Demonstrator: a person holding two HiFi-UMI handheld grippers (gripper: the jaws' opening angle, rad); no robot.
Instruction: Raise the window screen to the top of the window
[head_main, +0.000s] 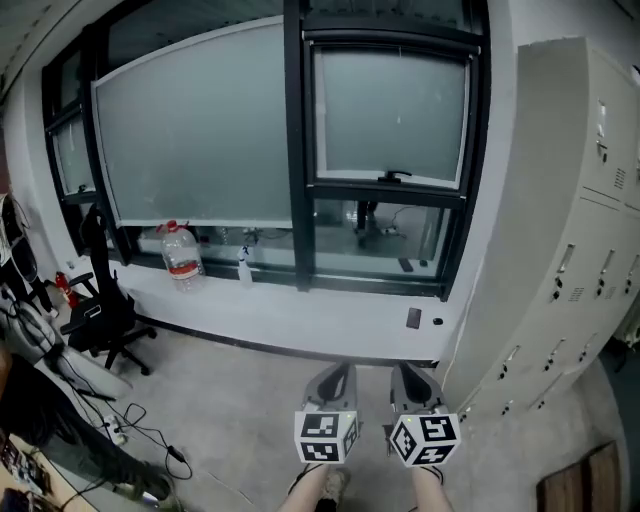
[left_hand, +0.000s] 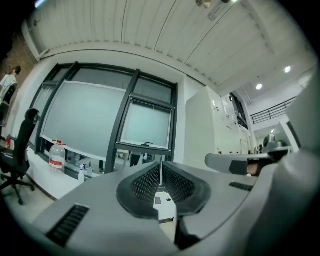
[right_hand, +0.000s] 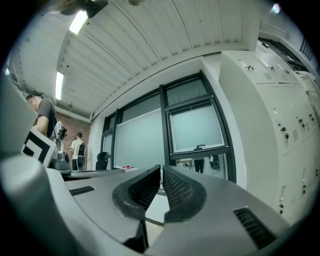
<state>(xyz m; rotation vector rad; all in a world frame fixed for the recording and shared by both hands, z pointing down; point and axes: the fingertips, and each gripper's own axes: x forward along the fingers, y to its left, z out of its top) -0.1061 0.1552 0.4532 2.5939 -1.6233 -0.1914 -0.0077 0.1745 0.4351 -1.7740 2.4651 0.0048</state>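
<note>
Left gripper (head_main: 338, 375) and right gripper (head_main: 405, 375) are both closed and empty, side by side just short of the white sill (head_main: 300, 320). Window screen (head_main: 390, 110) is in the right pane, its handle (head_main: 397, 176) partway down. On the sill to the left stand a water bottle (head_main: 181, 255) and a spray bottle (head_main: 245, 268). Lockers (head_main: 560, 230) are on the right, an office chair (head_main: 105, 310) on the left.

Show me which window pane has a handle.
The narrow right pane, beside the lockers: black handle on its bottom rail. The wide left pane lacks one.
</note>
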